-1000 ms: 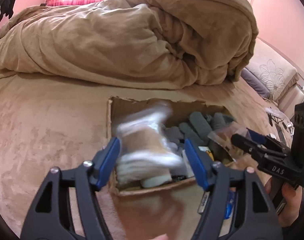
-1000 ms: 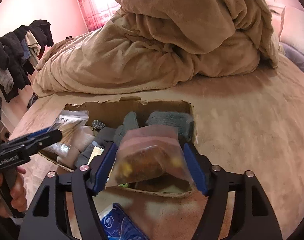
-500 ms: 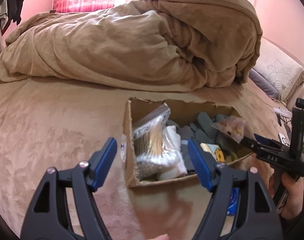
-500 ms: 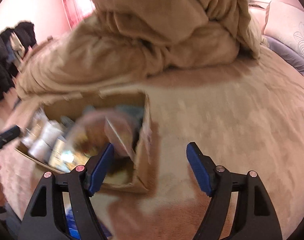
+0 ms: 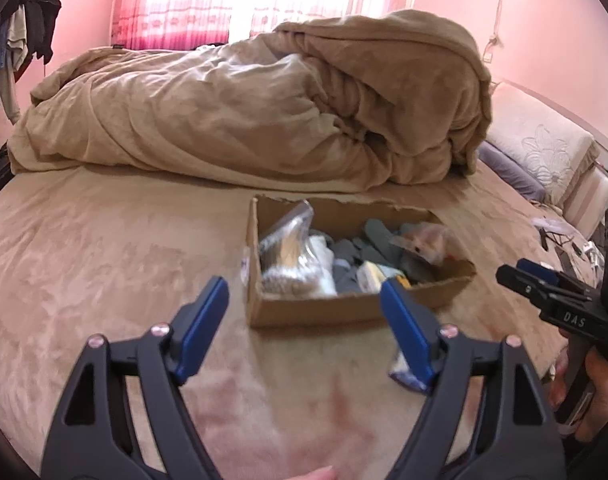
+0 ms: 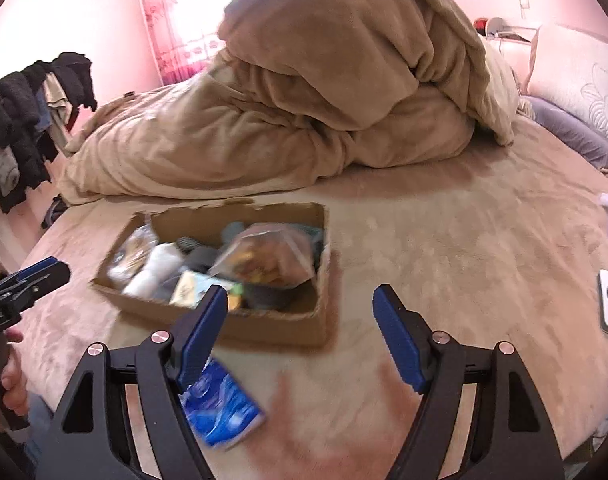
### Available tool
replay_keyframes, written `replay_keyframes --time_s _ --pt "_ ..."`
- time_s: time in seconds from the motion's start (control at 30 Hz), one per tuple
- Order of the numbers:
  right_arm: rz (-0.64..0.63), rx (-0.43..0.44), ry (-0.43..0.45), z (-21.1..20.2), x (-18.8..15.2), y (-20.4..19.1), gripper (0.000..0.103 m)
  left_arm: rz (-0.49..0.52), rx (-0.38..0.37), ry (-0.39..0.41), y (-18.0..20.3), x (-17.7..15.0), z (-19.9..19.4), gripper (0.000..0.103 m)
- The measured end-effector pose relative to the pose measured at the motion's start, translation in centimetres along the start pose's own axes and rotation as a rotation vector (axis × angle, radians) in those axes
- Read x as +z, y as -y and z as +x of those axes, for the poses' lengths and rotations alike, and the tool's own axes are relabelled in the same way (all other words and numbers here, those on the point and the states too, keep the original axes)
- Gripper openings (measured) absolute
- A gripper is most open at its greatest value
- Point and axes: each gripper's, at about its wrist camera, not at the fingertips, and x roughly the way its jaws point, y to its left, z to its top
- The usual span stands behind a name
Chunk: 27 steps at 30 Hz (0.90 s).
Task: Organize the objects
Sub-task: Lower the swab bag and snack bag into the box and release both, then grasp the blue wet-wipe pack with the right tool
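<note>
A bed (image 5: 104, 248) with a plush tan cover filled both views, and a bulky, crumpled beige duvet (image 5: 264, 108) lay heaped across the upper half of each frame. At centre frame stood a shallow cardboard box (image 5: 324, 308) with torn, ragged top edges, resting on the bed cover. It held soft grey knitted pieces (image 5: 368, 236), a crinkled clear plastic bag (image 5: 288, 240) at its left end in the left wrist view, and a clear bag of brownish contents (image 6: 268, 256) at its right end in the right wrist view.

The left gripper (image 5: 304, 320) sat in the lower part of its frame, its black arms and blue-padded jaws spread wide with nothing between them, short of the box. The right gripper (image 6: 300, 328) was likewise wide open and holding nothing, its jaws to the lower right of the box.

A glossy blue packet (image 6: 220, 408) lay flat on the bed cover at the lower left of the right wrist view, just under the left blue pad, outside the box.
</note>
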Motion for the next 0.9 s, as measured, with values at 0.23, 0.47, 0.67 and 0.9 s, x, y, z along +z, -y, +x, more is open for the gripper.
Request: replay_keyframes --time_s 0.23,0.47,0.67,0.9 --pt "-0.060 0.051 -0.020 -2.5 -1.7 -2.7 0.078 -0.006 -0.020 -0.024 0.4 -2.7 -2.4 0.080" --pt "-0.133 0.082 -0.079 -2.4 -4.0 -5.1 0.084 0.002 -0.003 -0.078 0.1 -5.6 -2.2 0.080" --pt "-0.196 0.106 -0.179 0.1 -5.7 -5.9 0.084 -0.014 0.005 -0.113 -0.9 -7.5 -0.9 0.080" --pt "-0.334 0.078 -0.260 4.2 -7.6 -7.4 0.084 -0.011 -0.004 -0.158 -0.9 -8.9 1.3 0.080"
